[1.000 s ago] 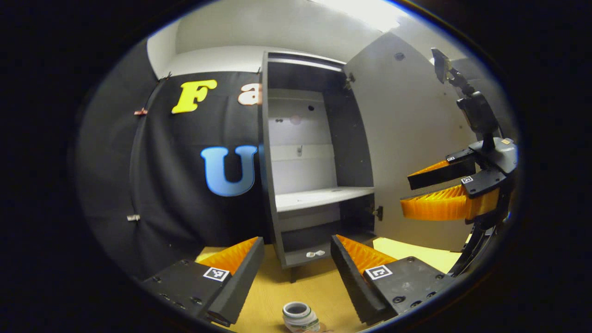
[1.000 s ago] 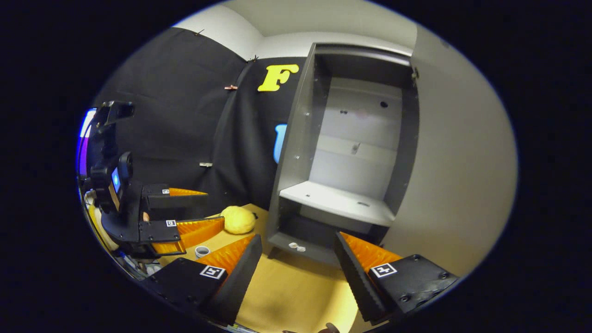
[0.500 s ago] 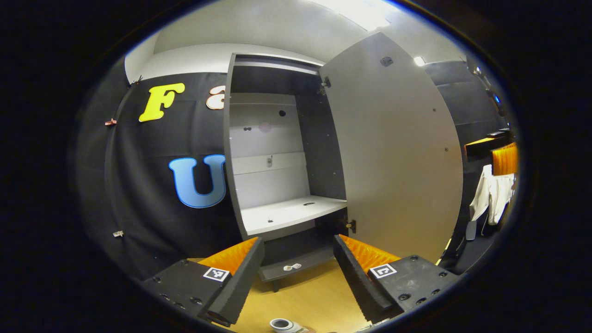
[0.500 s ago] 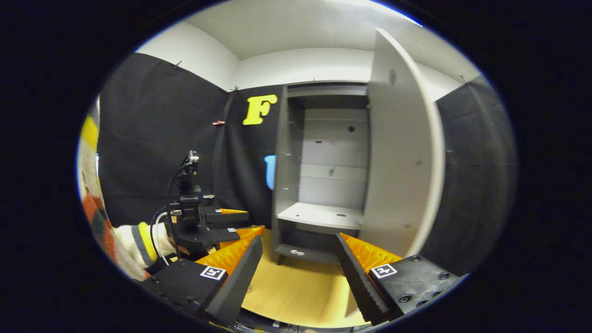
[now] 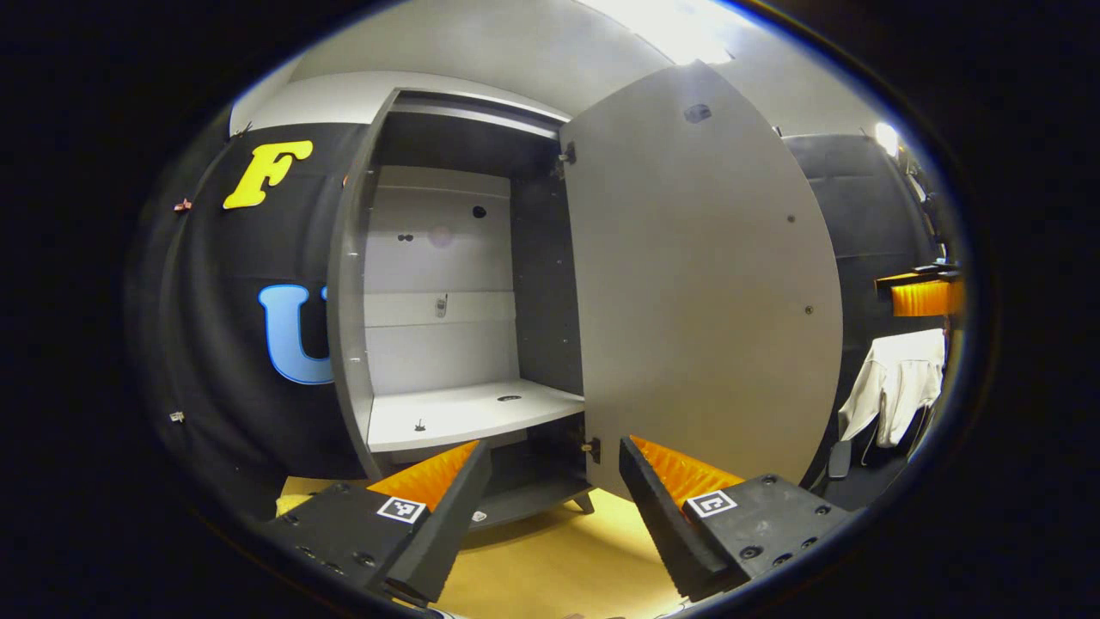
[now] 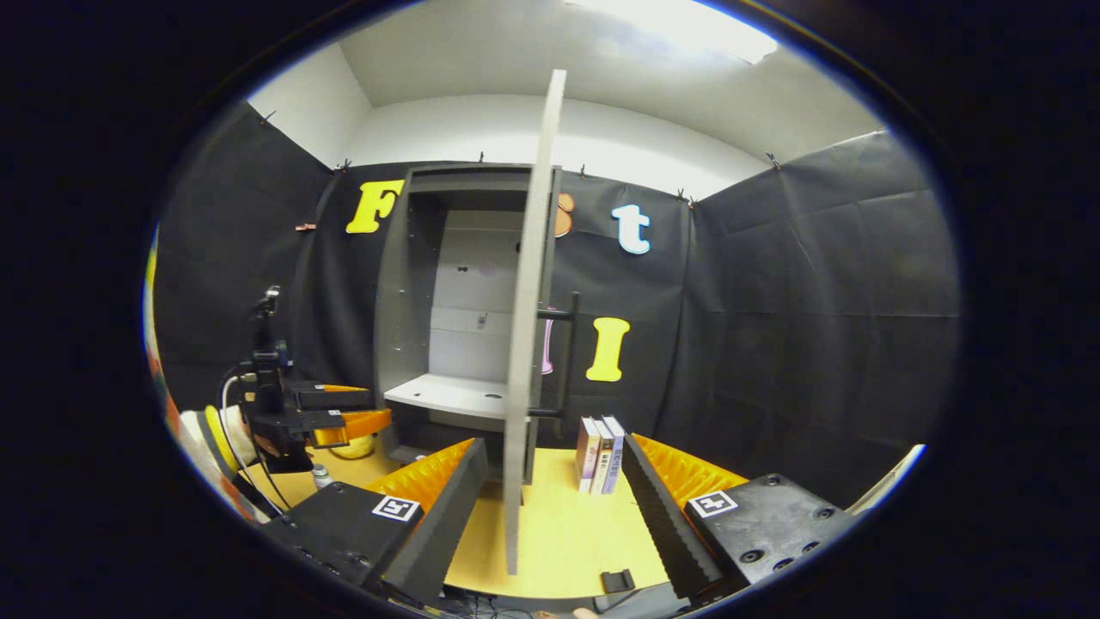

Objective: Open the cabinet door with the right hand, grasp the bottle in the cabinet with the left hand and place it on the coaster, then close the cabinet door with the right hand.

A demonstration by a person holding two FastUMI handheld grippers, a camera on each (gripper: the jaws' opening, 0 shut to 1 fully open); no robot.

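Standing edge-on between the spread jaws of the right gripper [image 6: 554,507], the cabinet door [image 6: 526,361] is seen wide open. Books [image 6: 600,466] are set just right of it. Far left, the left gripper [image 6: 365,411], jaws apart and empty, is held above the bottle [image 6: 321,476] on the table [image 6: 567,542].

Staged recording booth, not a real home: black cloth walls [image 6: 816,284] clipped up on all sides, lone grey cabinet [image 6: 412,284] and few books [image 6: 599,453] on a wooden bench [image 6: 567,533], ceiling light overhead
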